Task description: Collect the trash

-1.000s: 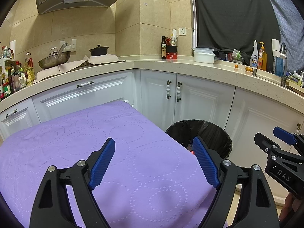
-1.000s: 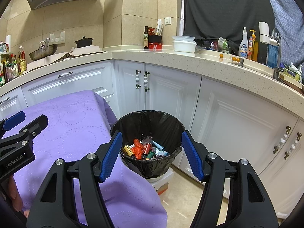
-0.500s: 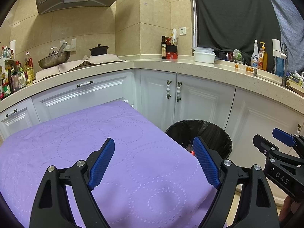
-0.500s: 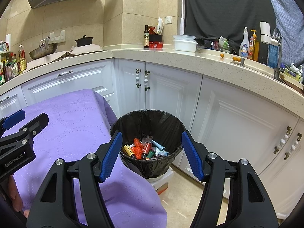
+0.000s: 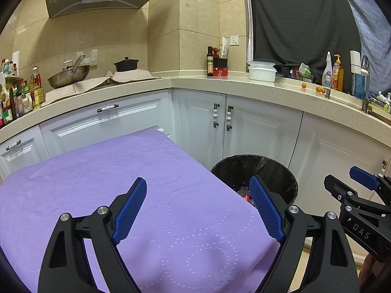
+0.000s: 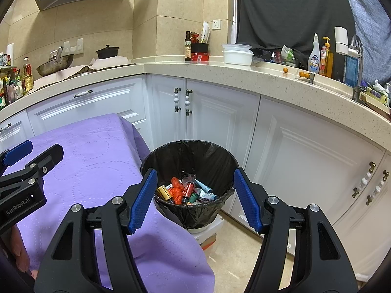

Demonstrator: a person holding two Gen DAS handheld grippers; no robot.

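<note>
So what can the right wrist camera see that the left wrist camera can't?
Only the right wrist view looks down into the trash bin and shows the wrappers and tubes piled inside, plus the floor beside it. Only the left wrist view shows the full purple tablecloth, bare of litter. Both show the bin, the cloth, the counter and open, empty grippers.

A table (image 5: pixel 73 195) draped in a purple cloth (image 6: pixel 97 166) with dotted ring patterns stands in front of the white cabinets; the cloth hangs over its near corner. No loose thing shows on the cloth. On the tiled floor (image 6: pixel 232 263), just beside the table's corner, stands a bin (image 6: pixel 220 156) lined with a black bag and raised on a white base (image 6: pixel 207 227). Inside the bin lies mixed trash (image 6: pixel 183 190): red wrappers, a gold tube, small packets.
</note>
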